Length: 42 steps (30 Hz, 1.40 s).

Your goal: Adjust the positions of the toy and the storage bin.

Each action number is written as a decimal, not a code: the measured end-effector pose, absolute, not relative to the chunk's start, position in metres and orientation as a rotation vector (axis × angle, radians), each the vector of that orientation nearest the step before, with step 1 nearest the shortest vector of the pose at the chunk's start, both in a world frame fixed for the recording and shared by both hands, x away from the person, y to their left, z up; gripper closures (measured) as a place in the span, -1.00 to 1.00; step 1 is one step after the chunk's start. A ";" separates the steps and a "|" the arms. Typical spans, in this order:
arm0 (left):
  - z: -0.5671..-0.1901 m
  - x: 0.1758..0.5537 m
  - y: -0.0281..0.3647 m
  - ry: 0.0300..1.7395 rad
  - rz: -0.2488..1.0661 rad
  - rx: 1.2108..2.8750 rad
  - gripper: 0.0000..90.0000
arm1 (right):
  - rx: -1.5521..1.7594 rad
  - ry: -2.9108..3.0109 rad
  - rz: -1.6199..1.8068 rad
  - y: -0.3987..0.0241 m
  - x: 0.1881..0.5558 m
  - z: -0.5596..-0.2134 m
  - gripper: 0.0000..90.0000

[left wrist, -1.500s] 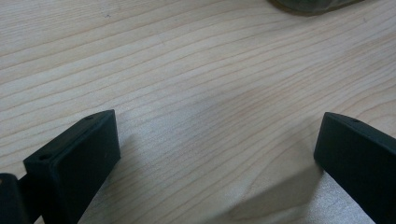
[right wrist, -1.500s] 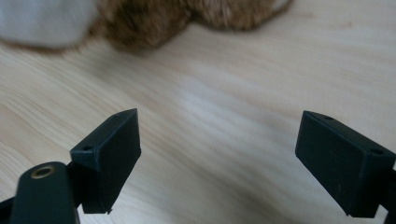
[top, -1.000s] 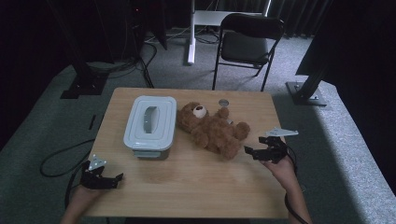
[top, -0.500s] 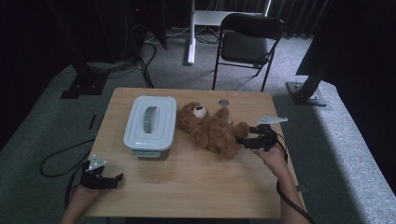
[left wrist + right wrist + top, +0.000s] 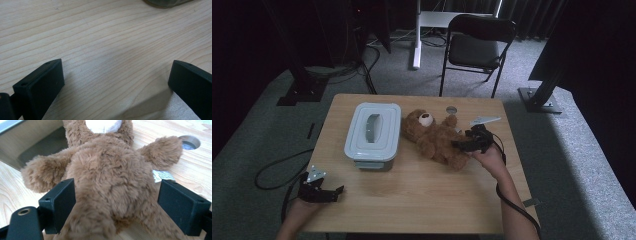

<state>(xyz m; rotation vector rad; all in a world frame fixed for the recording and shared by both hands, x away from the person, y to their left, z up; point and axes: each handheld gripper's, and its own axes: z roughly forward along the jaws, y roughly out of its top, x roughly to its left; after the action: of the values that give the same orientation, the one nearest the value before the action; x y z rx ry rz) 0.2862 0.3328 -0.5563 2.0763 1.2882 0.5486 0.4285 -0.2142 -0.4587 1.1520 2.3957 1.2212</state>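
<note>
On the tabletop point(image 5: 412, 200), seen from the high view, a brown teddy bear point(image 5: 438, 140) lies on its back just right of a pale lidded box point(image 5: 373, 129), its head toward the far edge. My right tongs point(image 5: 462, 145) reach in from the right and meet the bear's lower body, with my right hand point(image 5: 488, 156) behind them. My left tongs point(image 5: 332, 192) sit low at the near left corner of the tabletop, well apart from the bear and the box. A small round hole point(image 5: 451, 109) shows in the wood beyond the bear, and a dark chair point(image 5: 477, 47) stands on the floor past the far edge.

In the left gripper view, my left tongs point(image 5: 115, 85) are spread wide over bare wood grain, with nothing between the jaws. An edge of the box point(image 5: 165, 2) peeks in at the top.

In the right gripper view, my right tongs point(image 5: 117, 205) stand wide apart on either side of the bear's point(image 5: 110, 177) belly. The left jaw presses into the fur; the right jaw stands just clear of it, beside a white tag point(image 5: 161, 175). They are not closed on the bear. The box's wall point(image 5: 30, 142) is at upper left, the hole point(image 5: 189, 142) at upper right.
</note>
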 end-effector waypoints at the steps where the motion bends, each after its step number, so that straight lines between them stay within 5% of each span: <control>1: -0.556 0.286 0.333 1.288 0.548 2.076 -0.98 | 1.147 2.407 1.225 -0.212 0.431 -0.459 -0.69; 22: -0.556 0.286 0.333 1.286 0.548 2.077 -0.98 | 1.185 2.593 1.151 -0.181 0.476 -0.479 -0.74; 35: -0.556 0.286 0.333 1.286 0.548 2.077 -0.98 | 1.076 2.674 1.036 -0.159 0.464 -0.495 -0.76; 42: -0.556 0.286 0.333 1.288 0.549 2.075 -0.98 | 1.054 2.633 0.946 -0.147 0.456 -0.501 -0.52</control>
<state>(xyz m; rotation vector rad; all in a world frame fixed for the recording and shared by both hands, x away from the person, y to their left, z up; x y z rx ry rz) 0.2863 0.3327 -0.5564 2.0753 1.2877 0.5486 0.4559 -0.1470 -0.5008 1.0541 2.6331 0.9461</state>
